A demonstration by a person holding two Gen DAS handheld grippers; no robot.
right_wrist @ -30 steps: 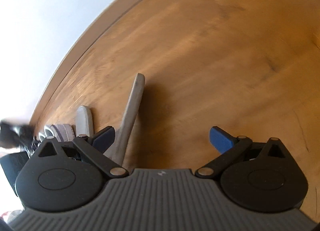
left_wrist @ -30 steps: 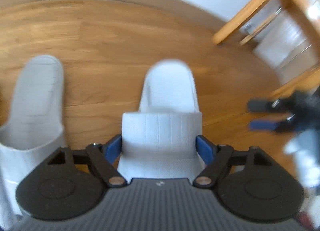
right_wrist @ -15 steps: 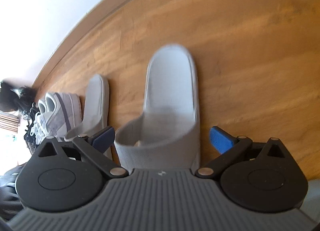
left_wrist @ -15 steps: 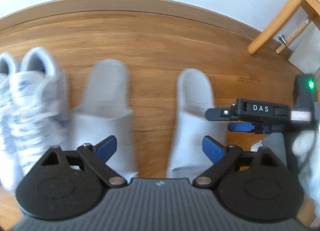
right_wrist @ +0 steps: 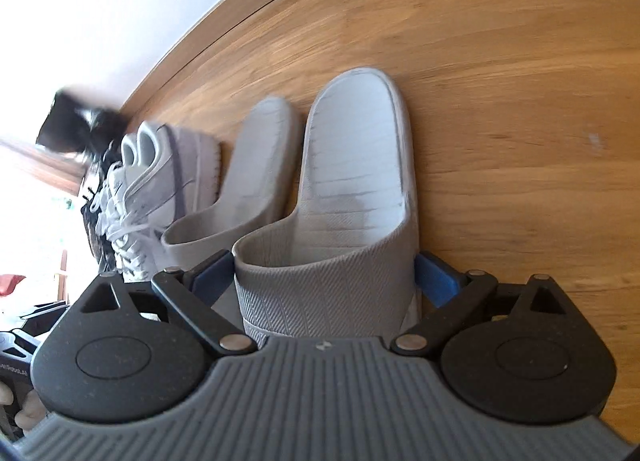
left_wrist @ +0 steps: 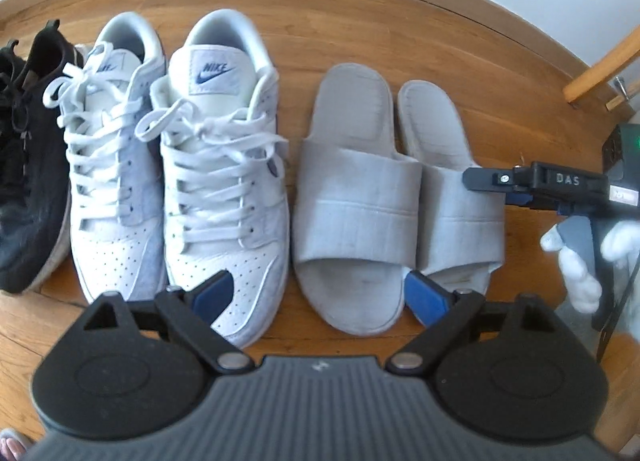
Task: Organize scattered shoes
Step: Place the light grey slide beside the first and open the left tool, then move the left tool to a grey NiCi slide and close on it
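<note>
Both slides now sit side by side on the wood floor (left_wrist: pixel 360 1), right of the white sneakers (left_wrist: pixel 180 165). Right slide (right_wrist: pixel 352 197) lies between my right gripper (right_wrist: pixel 324 277) fingers, jaws just closing. Left gripper (left_wrist: pixel 320 297) wide, empty, above left slide (left_wrist: pixel 352 201).

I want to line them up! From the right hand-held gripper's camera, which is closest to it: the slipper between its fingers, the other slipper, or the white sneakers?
1. Slipper between its fingers, straddled by the right hand-held gripper.
2. Other slipper, just left of it.
3. White sneakers, farther left, next along the row.
</note>
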